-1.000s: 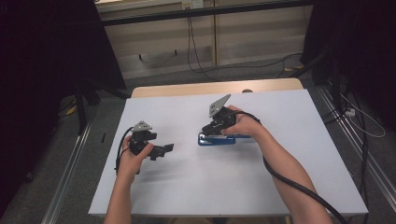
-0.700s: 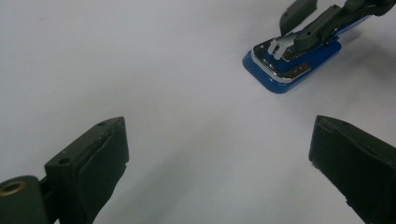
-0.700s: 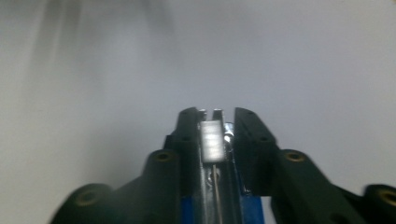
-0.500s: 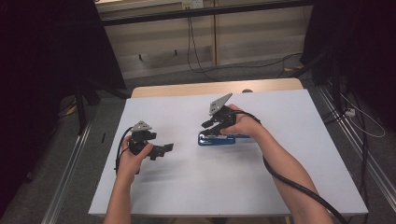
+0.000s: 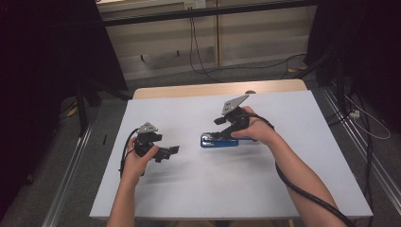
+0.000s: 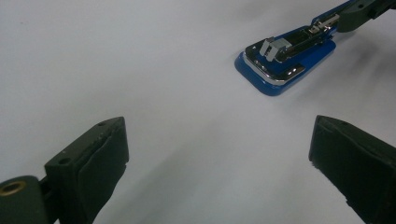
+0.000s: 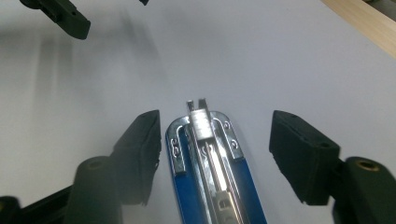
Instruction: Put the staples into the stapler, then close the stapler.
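A blue stapler [image 5: 219, 140] lies flat on the white counter [image 5: 283, 179], a little right of the middle, its long side running left to right in the high view. From the right gripper view its top shows a chrome plate and a metal staple channel set into the blue base [image 7: 205, 158], with the rounded front end pointing away from the camera. The right tool [image 5: 222, 134] sits low over the stapler's right half, held in the person's right hand [image 5: 253, 130]; its jaws have just been opening and now stand apart on either side of the blue body, the stapler between them. The left pad [image 7: 140, 144] looks to be just beside the stapler's edge, though I cannot tell whether it touches, and the other pad stands clear, with bare counter showing between it and the stapler. The left tool [image 5: 166, 152] is held in the left hand [image 5: 139, 161] above the left part of the counter, well apart from the stapler, its jaws wide with nothing but white surface between them. In the left gripper view the stapler's front end [image 6: 280, 60] lies beyond those jaws toward the upper right. A strip of wooden tabletop [image 5: 213, 89] shows along the far edge of the white counter.
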The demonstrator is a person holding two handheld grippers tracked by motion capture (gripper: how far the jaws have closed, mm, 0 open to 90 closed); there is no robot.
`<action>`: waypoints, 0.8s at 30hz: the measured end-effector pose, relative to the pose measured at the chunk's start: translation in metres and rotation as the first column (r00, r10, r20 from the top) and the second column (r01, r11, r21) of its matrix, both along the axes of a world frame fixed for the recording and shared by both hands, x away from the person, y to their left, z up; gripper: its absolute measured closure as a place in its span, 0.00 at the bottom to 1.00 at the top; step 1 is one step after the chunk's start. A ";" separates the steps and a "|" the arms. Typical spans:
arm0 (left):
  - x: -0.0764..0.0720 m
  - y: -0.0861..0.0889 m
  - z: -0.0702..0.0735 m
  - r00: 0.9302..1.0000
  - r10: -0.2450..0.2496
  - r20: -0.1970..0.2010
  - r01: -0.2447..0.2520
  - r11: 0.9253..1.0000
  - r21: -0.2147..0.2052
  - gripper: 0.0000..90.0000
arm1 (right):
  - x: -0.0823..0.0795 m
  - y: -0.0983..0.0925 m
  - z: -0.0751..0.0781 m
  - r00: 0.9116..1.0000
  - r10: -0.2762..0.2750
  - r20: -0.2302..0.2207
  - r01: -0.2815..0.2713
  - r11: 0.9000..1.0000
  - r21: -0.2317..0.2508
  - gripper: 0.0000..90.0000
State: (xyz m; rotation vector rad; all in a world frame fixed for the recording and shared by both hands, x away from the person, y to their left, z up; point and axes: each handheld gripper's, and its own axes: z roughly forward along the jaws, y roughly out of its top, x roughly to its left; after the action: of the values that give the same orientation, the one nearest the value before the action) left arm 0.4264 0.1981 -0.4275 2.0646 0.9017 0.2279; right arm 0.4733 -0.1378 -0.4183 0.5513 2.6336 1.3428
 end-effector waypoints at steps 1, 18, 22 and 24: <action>0.000 0.000 0.000 1.000 -0.005 -0.002 0.005 1.000 0.002 0.05 | -0.001 -0.002 -0.001 1.000 -0.015 -0.006 0.015 1.000 0.006 0.34; 0.005 -0.012 -0.003 1.000 -0.017 0.009 0.018 0.998 -0.058 0.06 | -0.023 -0.044 0.005 0.985 -0.169 0.026 0.170 0.985 -0.030 0.16; 0.004 -0.014 -0.003 1.000 -0.009 0.015 0.010 0.998 -0.069 0.06 | -0.029 -0.052 0.005 0.977 -0.210 0.036 0.212 0.977 -0.037 0.15; 0.005 -0.014 -0.003 1.000 -0.008 0.022 0.009 0.997 -0.072 0.06 | -0.033 -0.055 0.005 0.973 -0.224 0.049 0.227 0.973 -0.047 0.15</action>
State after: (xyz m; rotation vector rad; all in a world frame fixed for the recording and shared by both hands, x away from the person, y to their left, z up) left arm 0.4310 0.1840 -0.4303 1.9957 0.8757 0.2100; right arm 0.4405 -0.1926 -0.4133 0.7776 2.4743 1.2010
